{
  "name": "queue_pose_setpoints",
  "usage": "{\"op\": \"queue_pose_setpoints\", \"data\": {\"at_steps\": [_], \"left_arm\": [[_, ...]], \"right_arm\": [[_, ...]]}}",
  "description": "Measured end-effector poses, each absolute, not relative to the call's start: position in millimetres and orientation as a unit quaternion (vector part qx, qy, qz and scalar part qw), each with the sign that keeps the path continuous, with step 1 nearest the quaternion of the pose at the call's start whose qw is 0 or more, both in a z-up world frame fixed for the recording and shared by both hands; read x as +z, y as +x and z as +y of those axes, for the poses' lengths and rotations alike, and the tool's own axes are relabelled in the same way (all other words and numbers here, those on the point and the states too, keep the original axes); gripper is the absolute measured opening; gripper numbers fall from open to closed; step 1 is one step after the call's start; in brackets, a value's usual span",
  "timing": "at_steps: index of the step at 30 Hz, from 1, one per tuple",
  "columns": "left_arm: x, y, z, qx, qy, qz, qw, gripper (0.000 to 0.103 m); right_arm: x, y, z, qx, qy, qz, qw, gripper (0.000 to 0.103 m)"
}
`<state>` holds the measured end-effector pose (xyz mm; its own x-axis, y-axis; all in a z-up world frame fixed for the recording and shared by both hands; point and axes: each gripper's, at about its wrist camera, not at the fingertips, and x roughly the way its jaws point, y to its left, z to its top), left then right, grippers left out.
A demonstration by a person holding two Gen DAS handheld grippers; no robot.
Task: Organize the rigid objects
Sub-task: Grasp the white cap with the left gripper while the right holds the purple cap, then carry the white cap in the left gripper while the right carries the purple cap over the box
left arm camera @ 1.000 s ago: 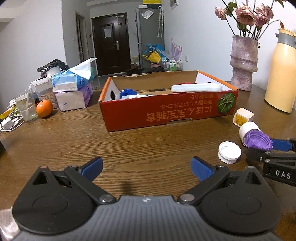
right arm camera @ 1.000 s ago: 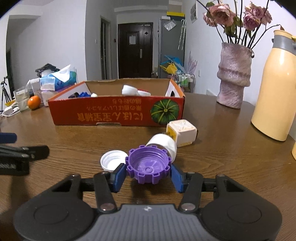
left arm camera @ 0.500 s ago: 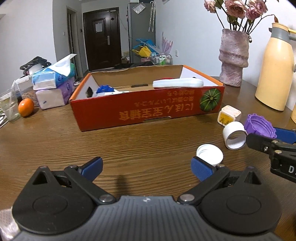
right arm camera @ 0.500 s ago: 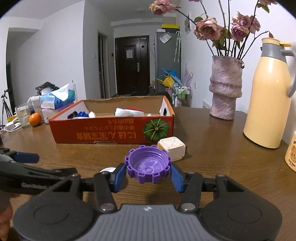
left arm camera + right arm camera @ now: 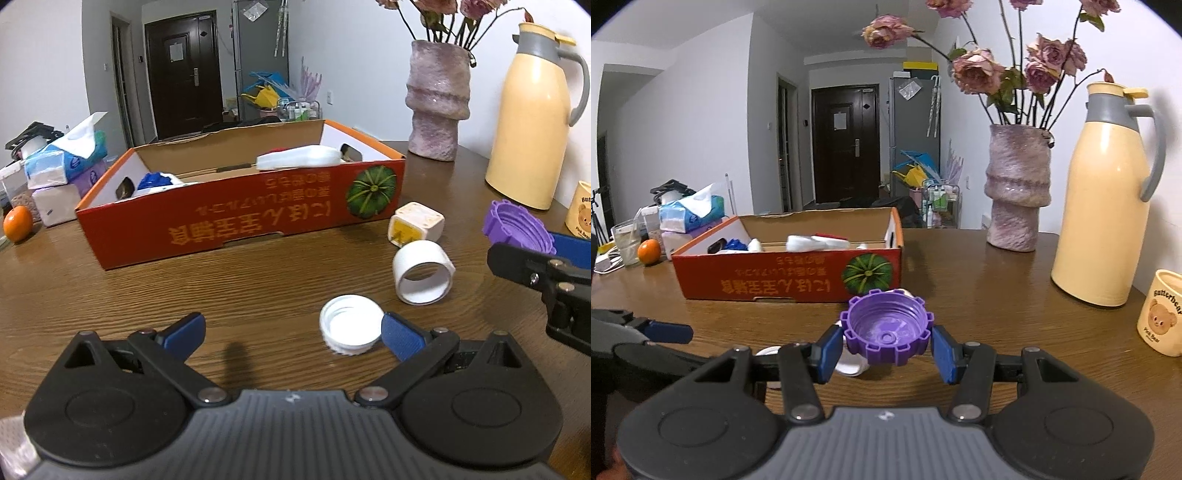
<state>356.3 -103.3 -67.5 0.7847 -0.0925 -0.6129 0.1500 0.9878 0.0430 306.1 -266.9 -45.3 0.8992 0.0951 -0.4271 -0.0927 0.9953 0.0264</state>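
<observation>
Right wrist view: the right gripper [image 5: 888, 345] pinches the purple cap [image 5: 886, 326] in the air, in front of the red box [image 5: 790, 275]. A loose pinch could drop it. The left gripper [image 5: 291, 330] is wide apart beside the white cap [image 5: 351, 325], which could get bumped away.

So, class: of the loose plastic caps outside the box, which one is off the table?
The purple notched cap, clamped in the right gripper. The flat white cap and white ring cap lie on the wood.
</observation>
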Motion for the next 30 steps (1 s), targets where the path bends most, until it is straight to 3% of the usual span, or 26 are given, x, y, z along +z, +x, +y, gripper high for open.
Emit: {"op": "queue_pose_setpoints", "data": {"at_steps": [6, 10, 15, 17, 18, 30], "left_arm": [[-70, 359, -117, -0.07, 0.057, 0.32, 0.943, 0.103], [-72, 360, -124, -0.083, 0.06, 0.324, 0.94, 0.098], [-75, 363, -123, -0.098, 0.057, 0.336, 0.935, 0.072], [-77, 365, -122, -0.11, 0.051, 0.344, 0.931, 0.049], [-77, 364, -121, -0.118, 0.046, 0.342, 0.931, 0.043], [-68, 358, -115, -0.12, 0.038, 0.325, 0.937, 0.041]], "right_arm": [[-46, 307, -276, 0.04, 0.003, 0.217, 0.975, 0.052], [-46, 307, -277, 0.038, 0.004, 0.217, 0.976, 0.052], [-48, 309, -275, 0.037, 0.002, 0.221, 0.975, 0.052], [-48, 309, -274, 0.037, 0.001, 0.222, 0.974, 0.052], [-49, 309, -274, 0.038, 0.0, 0.223, 0.974, 0.052], [-51, 310, -273, 0.041, -0.001, 0.224, 0.974, 0.052]]}}
